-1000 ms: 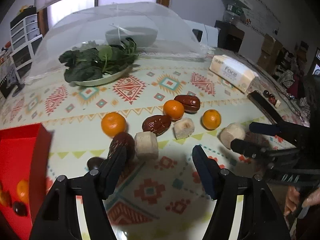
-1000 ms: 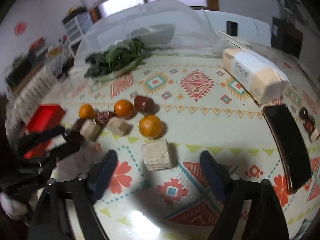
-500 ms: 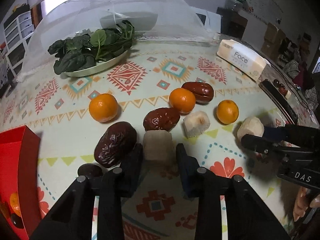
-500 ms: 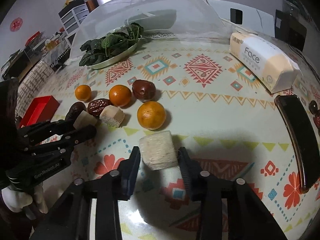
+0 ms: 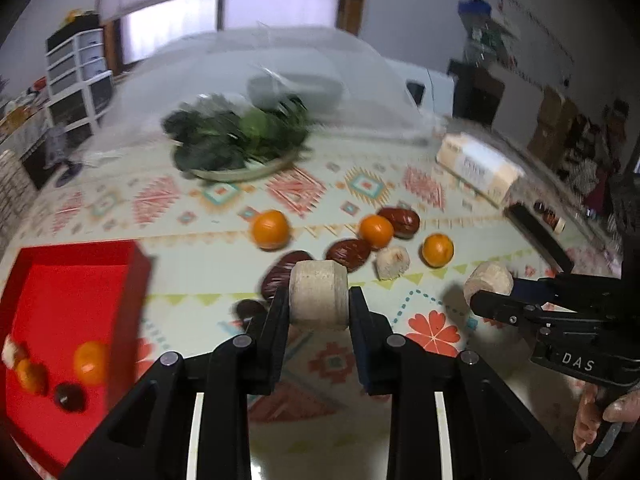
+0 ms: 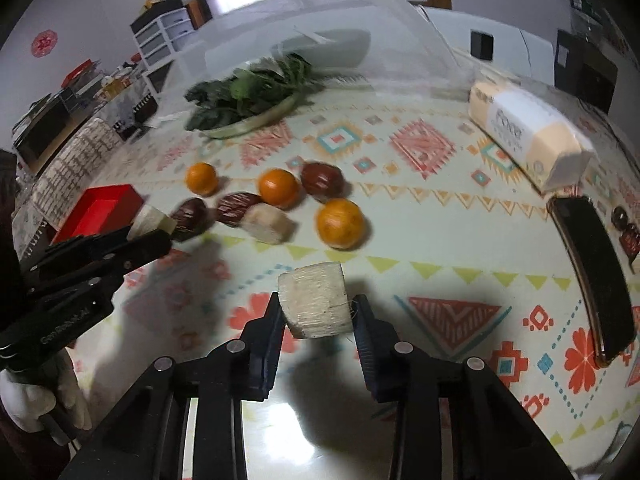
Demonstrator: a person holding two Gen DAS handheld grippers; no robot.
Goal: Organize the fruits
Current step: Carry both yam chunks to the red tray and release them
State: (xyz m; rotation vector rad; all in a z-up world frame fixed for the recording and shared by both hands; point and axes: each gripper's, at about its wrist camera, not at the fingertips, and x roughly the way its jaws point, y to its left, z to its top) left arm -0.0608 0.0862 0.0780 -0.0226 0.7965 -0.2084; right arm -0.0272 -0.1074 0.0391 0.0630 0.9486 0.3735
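Observation:
My left gripper (image 5: 318, 300) is shut on a pale cut chunk (image 5: 318, 292) and holds it above the patterned tablecloth, right of the red tray (image 5: 72, 249). The tray holds small oranges and a dark fruit. My right gripper (image 6: 316, 308) has a second pale chunk (image 6: 314, 302) between its pads, raised off the cloth, and its jaws are still closing. Each gripper shows in the other's view: the right gripper (image 5: 492, 298) and the left gripper (image 6: 156, 236). On the table lie three oranges (image 5: 270, 229), dark red dates (image 5: 347, 254) and another pale chunk (image 5: 393, 262).
A plate of leafy greens (image 5: 240, 148) sits under a mesh dome at the back. A tissue pack (image 5: 478, 168) lies at the back right, and a black phone (image 6: 596, 280) near the right edge. A hand (image 5: 592, 420) grips the right tool.
Both grippers went from open to closed around a pale chunk each and lifted it off the cloth. The left view now shows more of the red tray.

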